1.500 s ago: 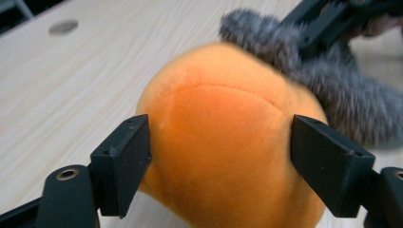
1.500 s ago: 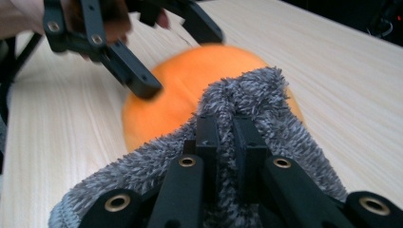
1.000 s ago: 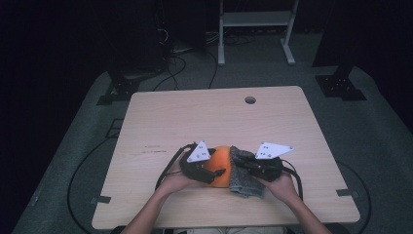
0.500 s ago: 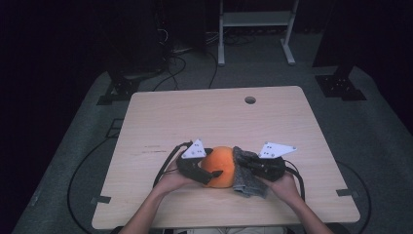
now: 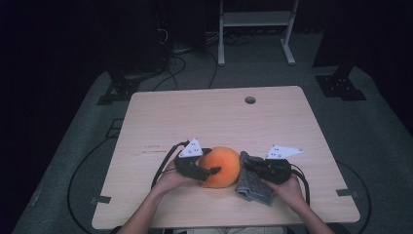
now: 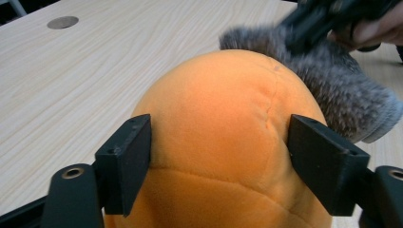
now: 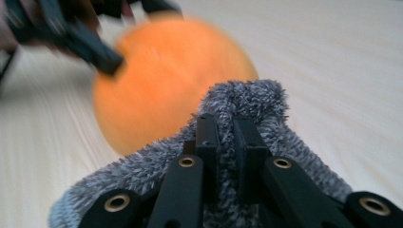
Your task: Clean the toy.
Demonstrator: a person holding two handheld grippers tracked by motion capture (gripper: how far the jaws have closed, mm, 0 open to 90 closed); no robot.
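An orange plush ball [image 5: 221, 165] rests on the wooden table [image 5: 204, 117] near its front edge. My left gripper [image 5: 213, 170] reaches in from the left, and its jaws have just been closing on the ball [image 6: 218, 118], which sits between them. Both pads [image 6: 128, 161] touch its sides. My right gripper [image 7: 225, 128] is shut on a grey fuzzy cloth [image 7: 266, 99], which it holds against the ball's right side [image 5: 253, 185]. In the left gripper view the cloth [image 6: 332, 95] lies behind the ball, with the right gripper [image 6: 323, 19] above it.
A round cable hole [image 5: 250, 100] is in the table's far side. Black cables [image 5: 163, 165] trail from both grippers. Beyond the table are dark floor, stand feet [image 5: 341, 85] and a white frame [image 5: 255, 29].
The left gripper's jaws widened around the ball and then closed in again. The right gripper moved slightly right and down with the cloth. The ball has barely shifted.
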